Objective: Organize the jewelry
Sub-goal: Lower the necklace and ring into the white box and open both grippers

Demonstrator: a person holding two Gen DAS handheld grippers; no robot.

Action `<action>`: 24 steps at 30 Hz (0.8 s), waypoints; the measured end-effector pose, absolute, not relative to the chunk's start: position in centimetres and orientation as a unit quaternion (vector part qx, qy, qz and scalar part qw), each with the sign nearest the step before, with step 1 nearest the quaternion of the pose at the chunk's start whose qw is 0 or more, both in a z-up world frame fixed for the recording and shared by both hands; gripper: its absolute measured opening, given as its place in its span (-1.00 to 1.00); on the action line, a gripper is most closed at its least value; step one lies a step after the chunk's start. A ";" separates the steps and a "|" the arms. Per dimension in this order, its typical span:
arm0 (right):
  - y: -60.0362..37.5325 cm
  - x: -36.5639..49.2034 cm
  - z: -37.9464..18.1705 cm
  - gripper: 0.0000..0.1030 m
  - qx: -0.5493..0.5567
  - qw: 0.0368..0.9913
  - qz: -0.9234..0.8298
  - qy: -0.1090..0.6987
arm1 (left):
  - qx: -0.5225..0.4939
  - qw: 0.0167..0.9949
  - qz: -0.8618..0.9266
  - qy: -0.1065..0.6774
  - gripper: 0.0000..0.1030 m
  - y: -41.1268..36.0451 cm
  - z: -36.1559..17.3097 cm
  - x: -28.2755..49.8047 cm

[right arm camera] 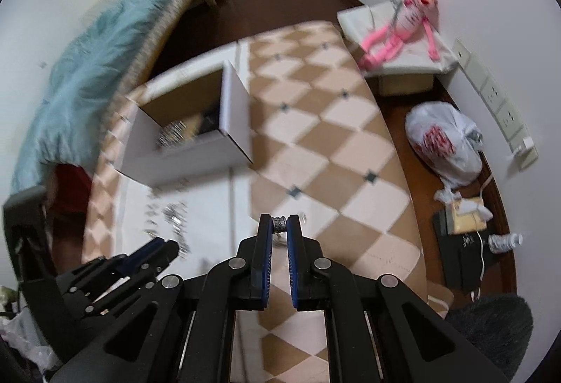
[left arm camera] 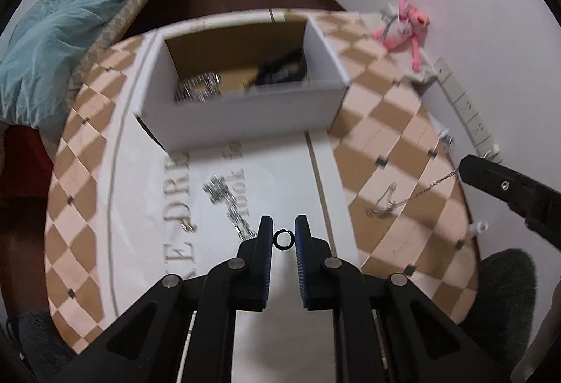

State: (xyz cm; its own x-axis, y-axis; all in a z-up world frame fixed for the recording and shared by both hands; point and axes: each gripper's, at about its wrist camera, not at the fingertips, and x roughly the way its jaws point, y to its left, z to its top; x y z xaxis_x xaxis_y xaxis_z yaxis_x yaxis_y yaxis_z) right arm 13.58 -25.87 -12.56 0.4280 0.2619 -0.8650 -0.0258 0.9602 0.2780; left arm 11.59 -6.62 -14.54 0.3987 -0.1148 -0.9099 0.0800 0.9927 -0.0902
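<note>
My left gripper [left arm camera: 282,231] is shut on a small black ring [left arm camera: 282,239], held above the white sheet [left arm camera: 280,172]. My right gripper [right arm camera: 280,225] is shut on a silver beaded piece [right arm camera: 279,224] of a thin silver chain [left arm camera: 403,199] that hangs from it over the checkered table [right arm camera: 315,144]. The right gripper shows at the right edge of the left wrist view [left arm camera: 498,183]. A white open box [left arm camera: 242,99] holds a silver bracelet [left arm camera: 198,87] and dark items [left arm camera: 280,67]. A silver chain pile [left arm camera: 231,204] lies on the sheet.
A bed with a teal blanket [left arm camera: 70,32] lies left of the table. A pink plush toy [right arm camera: 403,29] sits on a white stool at the right. A plastic bag [right arm camera: 443,141] and small items lie on the floor. Wall sockets [left arm camera: 466,106] are at the right.
</note>
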 end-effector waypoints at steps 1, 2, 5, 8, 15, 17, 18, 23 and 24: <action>-25.7 13.8 -11.6 -0.83 0.112 0.841 0.093 0.521 | -0.022 0.839 -0.060 0.540 -0.81 -6.3 -13.8 11.7; -25.6 14.0 -10.6 -0.83 0.110 0.845 0.099 0.515 | -0.026 0.841 -0.060 0.536 -0.81 -5.9 -13.1 11.9; -24.9 14.9 -7.7 -0.83 0.103 0.855 0.117 0.494 | -0.040 0.850 -0.063 0.522 -0.81 -5.0 -10.6 13.1; -24.2 16.3 -4.4 -0.83 0.098 0.866 0.139 0.471 | -0.049 0.855 -0.066 0.512 -0.81 -4.0 -8.7 14.4; -21.0 21.1 0.1 -0.83 0.076 0.875 0.182 0.443 | -0.062 0.866 -0.048 0.494 -0.81 -0.2 -5.7 19.3; -19.5 23.1 -0.1 -0.83 0.066 0.869 0.193 0.450 | -0.067 0.864 -0.043 0.498 -0.81 0.9 -5.8 21.1; -18.7 24.1 -0.5 -0.83 0.061 0.865 0.197 0.457 | -0.071 0.862 -0.039 0.501 -0.81 1.3 -6.0 21.7; -15.0 28.1 -3.0 -0.83 0.034 0.844 0.209 0.492 | -0.098 0.838 -0.036 0.536 -0.81 3.3 -8.1 25.5; -14.5 28.8 -3.6 -0.83 0.032 0.839 0.211 0.500 | -0.102 0.834 -0.034 0.541 -0.81 3.6 -8.5 26.0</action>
